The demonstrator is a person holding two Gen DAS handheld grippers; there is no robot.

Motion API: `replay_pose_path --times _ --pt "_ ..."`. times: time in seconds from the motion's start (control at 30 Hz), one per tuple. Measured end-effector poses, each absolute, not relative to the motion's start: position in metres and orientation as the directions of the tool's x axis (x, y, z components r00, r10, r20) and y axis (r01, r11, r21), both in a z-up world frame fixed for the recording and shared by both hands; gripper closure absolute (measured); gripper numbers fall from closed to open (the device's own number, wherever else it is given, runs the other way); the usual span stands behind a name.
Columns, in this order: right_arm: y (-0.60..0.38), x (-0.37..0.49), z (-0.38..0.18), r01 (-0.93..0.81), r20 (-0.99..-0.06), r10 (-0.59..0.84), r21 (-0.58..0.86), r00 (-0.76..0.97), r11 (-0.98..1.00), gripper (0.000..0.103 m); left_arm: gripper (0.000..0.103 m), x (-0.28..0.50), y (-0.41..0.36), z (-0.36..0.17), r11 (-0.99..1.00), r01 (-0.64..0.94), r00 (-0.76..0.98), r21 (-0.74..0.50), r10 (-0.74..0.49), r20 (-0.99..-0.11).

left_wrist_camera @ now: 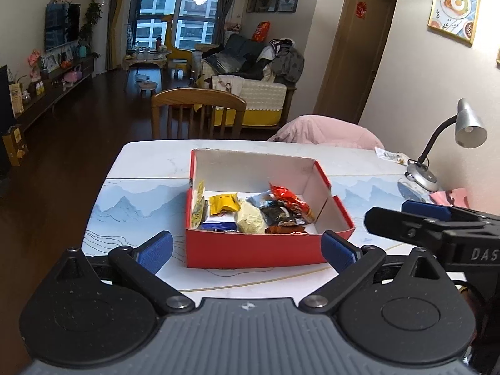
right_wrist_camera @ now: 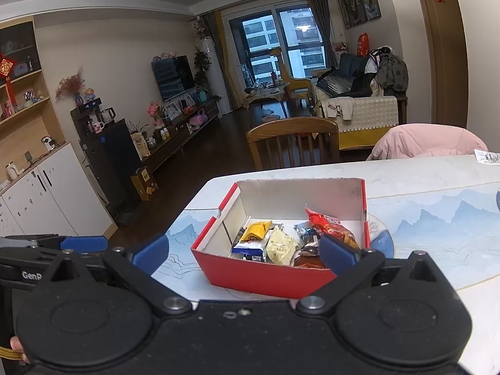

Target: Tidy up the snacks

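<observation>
Left wrist view: left gripper (left_wrist_camera: 247, 250) jaws spread wide, empty, hovering just short of red cardboard box (left_wrist_camera: 256, 250) on marble-print table (left_wrist_camera: 140, 193). Box sits ahead between blue pads (left_wrist_camera: 156, 250), near wall facing camera. Snack packets piled inside: yellow packet (left_wrist_camera: 223, 203), pale cream packet (left_wrist_camera: 250, 217), red packet (left_wrist_camera: 289, 201). Right gripper (right_wrist_camera: 243, 254) likewise wide open, holding nothing, box (right_wrist_camera: 262, 273) ahead, its near corner between fingers. Desk lamp (left_wrist_camera: 450, 143) at table's right.

A dim living room with dark wood floor (right_wrist_camera: 193, 143). Far off, a large window (left_wrist_camera: 178, 9) shows apartment blocks. A television (right_wrist_camera: 173, 76) hangs left, a cluttered sofa (left_wrist_camera: 250, 62) sits right, and a wooden chair (left_wrist_camera: 198, 109) stands at the marble surface (left_wrist_camera: 150, 159).
</observation>
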State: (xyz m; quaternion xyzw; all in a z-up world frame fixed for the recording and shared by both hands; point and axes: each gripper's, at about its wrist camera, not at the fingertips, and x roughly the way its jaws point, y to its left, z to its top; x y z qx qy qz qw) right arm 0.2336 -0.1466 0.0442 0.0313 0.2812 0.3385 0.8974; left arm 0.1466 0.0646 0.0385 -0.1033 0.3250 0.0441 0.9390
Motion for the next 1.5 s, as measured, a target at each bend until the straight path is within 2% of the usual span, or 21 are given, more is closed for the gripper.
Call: replay_pose_path --times 0.4,0.83,1.5 --pt "-0.151 0.232 0.043 -0.587 -0.457 0.629 0.25 0.629 0.77 0.0 0.001 0.147 0.062 0.04 0.973 -0.174 0.786 -0.152 0.045 -0.616" --pt "-0.146 0.227 0.044 -0.574 -0.461 0.583 0.177 0.669 0.799 0.0 0.001 0.142 0.058 0.043 0.976 -0.18 0.798 -0.124 0.071 -0.599" --pt "-0.148 0.224 0.041 -0.546 -0.465 0.564 0.187 0.683 0.816 0.0 0.001 0.139 0.051 0.045 0.978 -0.171 0.804 -0.117 0.07 -0.59"
